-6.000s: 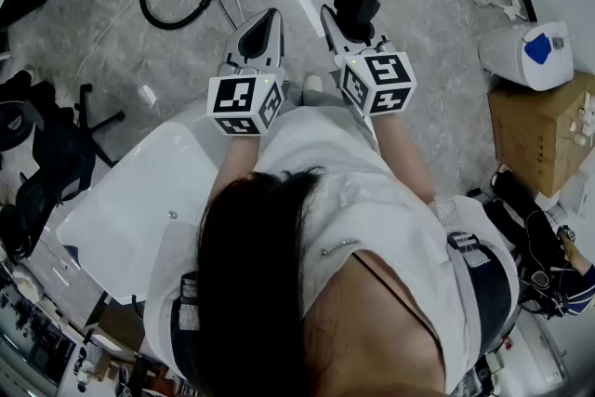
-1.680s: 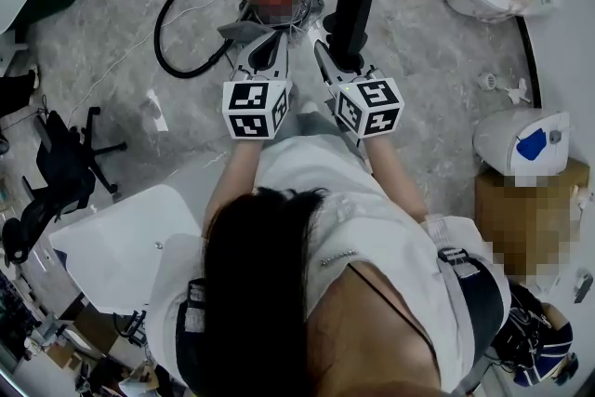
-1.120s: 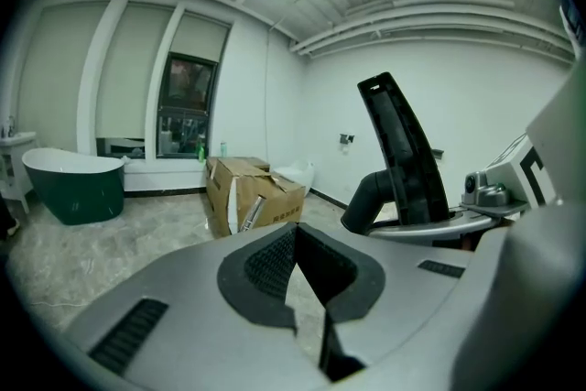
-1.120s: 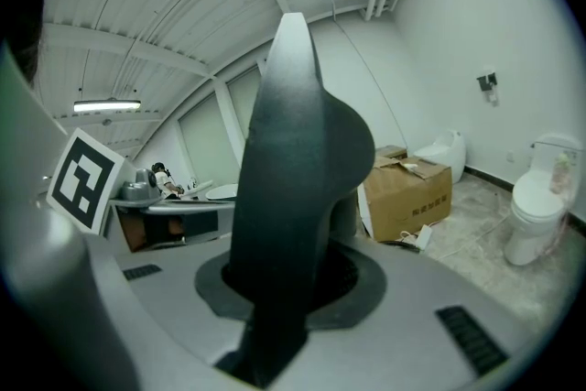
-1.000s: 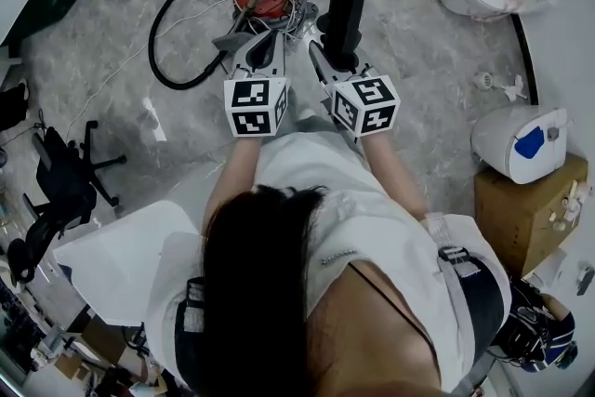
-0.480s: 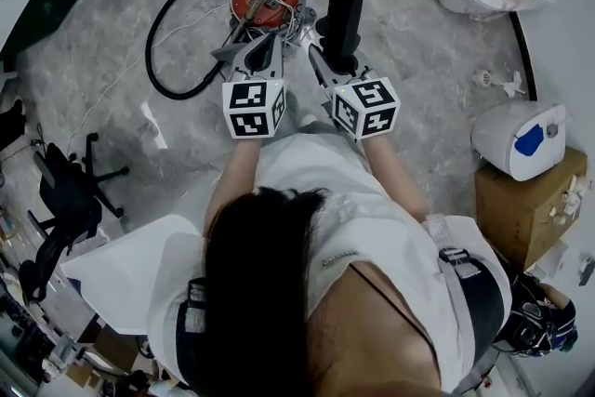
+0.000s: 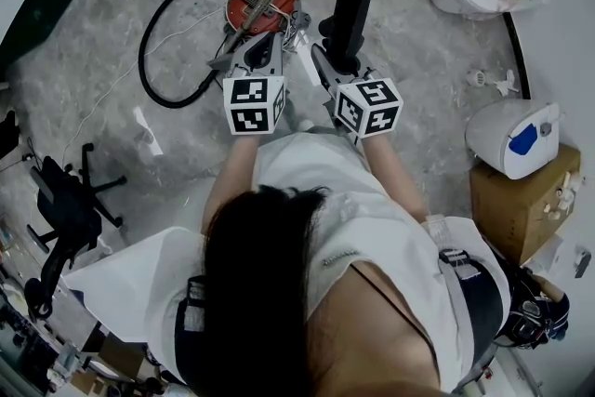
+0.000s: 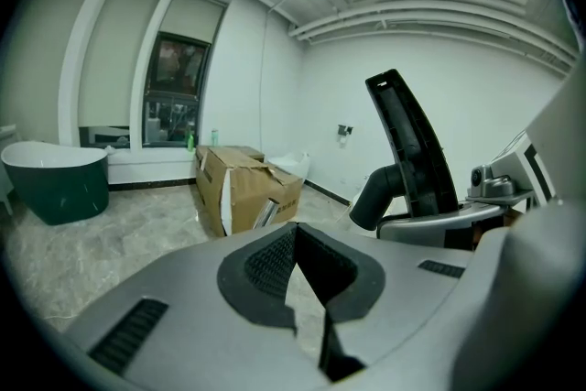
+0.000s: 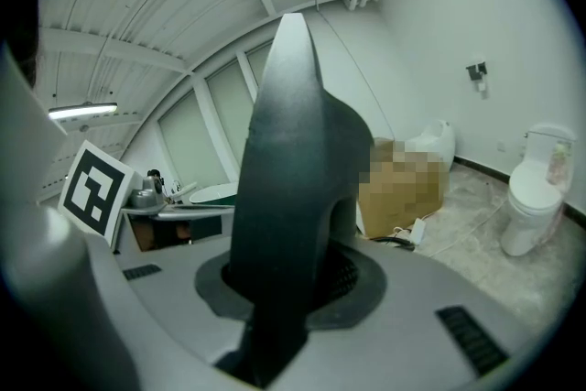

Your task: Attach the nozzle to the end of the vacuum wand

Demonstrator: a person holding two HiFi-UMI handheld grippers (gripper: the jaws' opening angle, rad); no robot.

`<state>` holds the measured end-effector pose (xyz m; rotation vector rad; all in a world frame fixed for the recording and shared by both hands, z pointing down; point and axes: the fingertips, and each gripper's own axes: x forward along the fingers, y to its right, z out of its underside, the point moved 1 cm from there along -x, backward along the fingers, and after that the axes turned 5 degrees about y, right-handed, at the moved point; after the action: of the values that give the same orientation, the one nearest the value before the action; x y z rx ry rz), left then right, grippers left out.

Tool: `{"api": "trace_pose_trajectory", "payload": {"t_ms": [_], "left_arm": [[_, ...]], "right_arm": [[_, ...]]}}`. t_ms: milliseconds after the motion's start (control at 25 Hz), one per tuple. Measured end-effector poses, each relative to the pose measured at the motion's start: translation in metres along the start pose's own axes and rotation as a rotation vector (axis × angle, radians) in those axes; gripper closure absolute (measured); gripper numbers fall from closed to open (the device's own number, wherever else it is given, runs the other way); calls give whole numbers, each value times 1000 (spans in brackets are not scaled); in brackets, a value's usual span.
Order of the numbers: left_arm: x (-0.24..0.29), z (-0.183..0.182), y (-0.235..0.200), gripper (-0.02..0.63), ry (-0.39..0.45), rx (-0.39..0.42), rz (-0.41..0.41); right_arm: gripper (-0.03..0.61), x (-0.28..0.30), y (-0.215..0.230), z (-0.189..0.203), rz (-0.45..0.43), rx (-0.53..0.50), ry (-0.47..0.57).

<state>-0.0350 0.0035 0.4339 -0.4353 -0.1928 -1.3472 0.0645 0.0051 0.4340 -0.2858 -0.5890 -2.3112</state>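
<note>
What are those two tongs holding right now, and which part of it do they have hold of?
The right tongs grip the black nozzle by its lower end; the rest sticks up beyond them. The left tongs are shut on nothing.

The left gripper [image 8: 307, 288] has its grey fingers [image 8: 265, 266] closed together, black pads meeting, with nothing between them. To the right, a black nozzle [image 8: 412, 151] rises at a tilt above the grey body of the right gripper [image 8: 458, 220]. Beyond, an open cardboard box [image 8: 240, 188] sits on the marbled floor [image 8: 110, 233], and a dark green bathtub [image 8: 55, 183] stands at the far left under a window [image 8: 174, 92].
</note>
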Motion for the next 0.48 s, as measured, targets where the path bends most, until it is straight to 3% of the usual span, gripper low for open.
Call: {"api": "trace_pose_trajectory", "payload": {"t_ms": [480], "left_arm": [[29,-11,-25,612,-27,42,54]], "right_arm": [[482,36,8,-12,47,51,-2]]}}
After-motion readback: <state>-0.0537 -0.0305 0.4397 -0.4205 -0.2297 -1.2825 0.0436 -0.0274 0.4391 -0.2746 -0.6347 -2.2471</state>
